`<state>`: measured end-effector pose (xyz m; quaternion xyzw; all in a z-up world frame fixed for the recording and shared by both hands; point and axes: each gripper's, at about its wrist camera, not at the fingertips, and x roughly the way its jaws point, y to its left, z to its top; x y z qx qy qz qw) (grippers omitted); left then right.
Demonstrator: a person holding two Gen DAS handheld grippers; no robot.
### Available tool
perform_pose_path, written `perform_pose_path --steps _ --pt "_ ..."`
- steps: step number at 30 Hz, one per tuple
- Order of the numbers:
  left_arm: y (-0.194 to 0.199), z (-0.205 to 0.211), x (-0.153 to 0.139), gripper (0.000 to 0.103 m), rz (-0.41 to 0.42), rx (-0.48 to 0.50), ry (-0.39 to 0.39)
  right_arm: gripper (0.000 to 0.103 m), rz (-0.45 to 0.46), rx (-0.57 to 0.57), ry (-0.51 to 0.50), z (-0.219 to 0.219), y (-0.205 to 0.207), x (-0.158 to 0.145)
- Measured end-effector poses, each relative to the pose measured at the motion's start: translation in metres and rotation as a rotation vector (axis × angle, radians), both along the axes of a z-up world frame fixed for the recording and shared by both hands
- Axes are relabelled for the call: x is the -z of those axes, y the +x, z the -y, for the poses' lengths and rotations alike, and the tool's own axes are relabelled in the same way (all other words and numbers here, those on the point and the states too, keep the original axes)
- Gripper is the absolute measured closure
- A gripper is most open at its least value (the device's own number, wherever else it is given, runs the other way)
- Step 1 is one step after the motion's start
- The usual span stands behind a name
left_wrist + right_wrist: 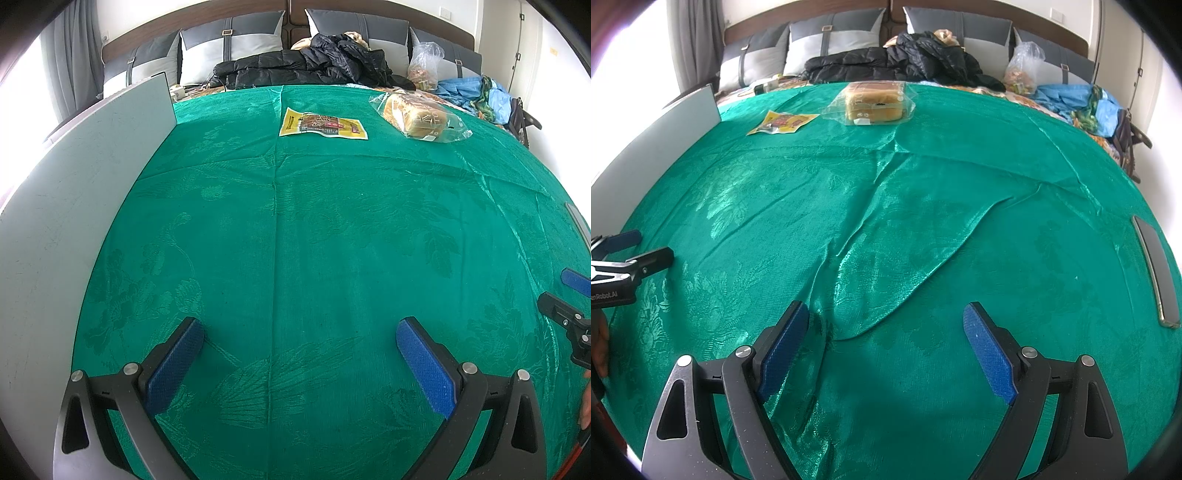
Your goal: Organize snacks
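A flat yellow snack packet [322, 125] [783, 121] lies far back on the green cloth [295, 240] [923, 221]. To its right sits a loaf of bread in a clear bag [415, 116] [873, 103]. My left gripper [299, 328] hovers open over the near part of the cloth, nothing between its blue pads. My right gripper [886, 314] is also open and empty, above a raised fold in the cloth. Each gripper shows at the edge of the other's view: the right gripper [567, 297] and the left gripper [631, 247].
A grey board [74, 192] [665, 136] stands along the left edge of the cloth. A dark flat phone-like slab [1156, 269] lies at the right edge. Behind are pillows, a black jacket [310, 62], a clear plastic bag [424, 62] and blue clothing [476, 92].
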<state>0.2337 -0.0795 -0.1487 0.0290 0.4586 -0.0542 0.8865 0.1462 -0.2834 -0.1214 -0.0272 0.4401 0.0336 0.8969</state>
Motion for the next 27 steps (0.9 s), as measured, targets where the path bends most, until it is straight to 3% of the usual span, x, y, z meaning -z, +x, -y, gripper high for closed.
perform_pose_path --steps 27 --pt "0.0016 0.0009 0.0004 0.000 -0.001 0.000 0.001 0.014 -0.001 0.001 0.003 0.0003 0.0003 0.0002"
